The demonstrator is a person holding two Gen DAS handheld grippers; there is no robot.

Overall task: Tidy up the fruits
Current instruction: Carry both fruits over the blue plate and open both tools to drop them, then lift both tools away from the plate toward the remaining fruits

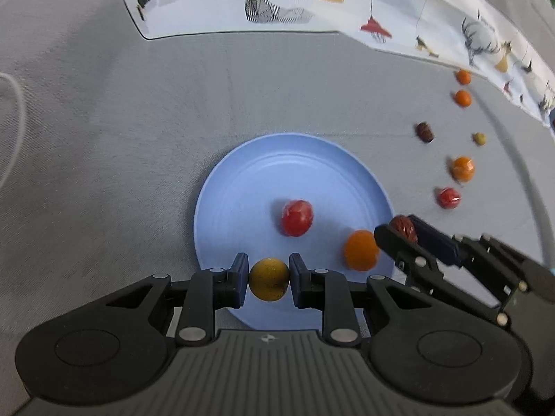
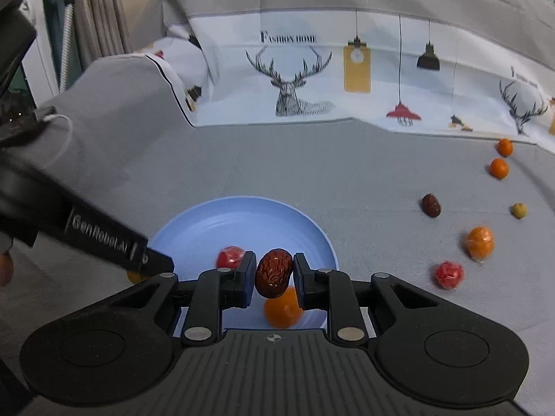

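Observation:
A light blue plate (image 1: 242,180) (image 2: 194,228) lies on grey cloth. On it rest a red fruit (image 1: 296,217) (image 2: 229,257) and an orange fruit (image 1: 360,250) (image 2: 282,306). My left gripper (image 1: 269,279) is shut on a yellow-green round fruit (image 1: 269,279) above the plate's near rim. My right gripper (image 2: 274,272) is shut on a wrinkled dark red date (image 2: 274,272) (image 1: 404,227) over the plate's right side. In the left wrist view the right gripper (image 1: 404,230) reaches in from the right. The left gripper's body crosses the right wrist view at the left.
Loose fruits lie on the cloth right of the plate: a red one (image 1: 449,197) (image 2: 448,274), an orange one (image 1: 463,168) (image 2: 480,241), a dark date (image 1: 425,132) (image 2: 431,205), a small yellowish one (image 1: 479,138) (image 2: 519,210), two small oranges (image 1: 463,98) (image 2: 499,168). A printed deer sheet (image 2: 301,83) lies behind.

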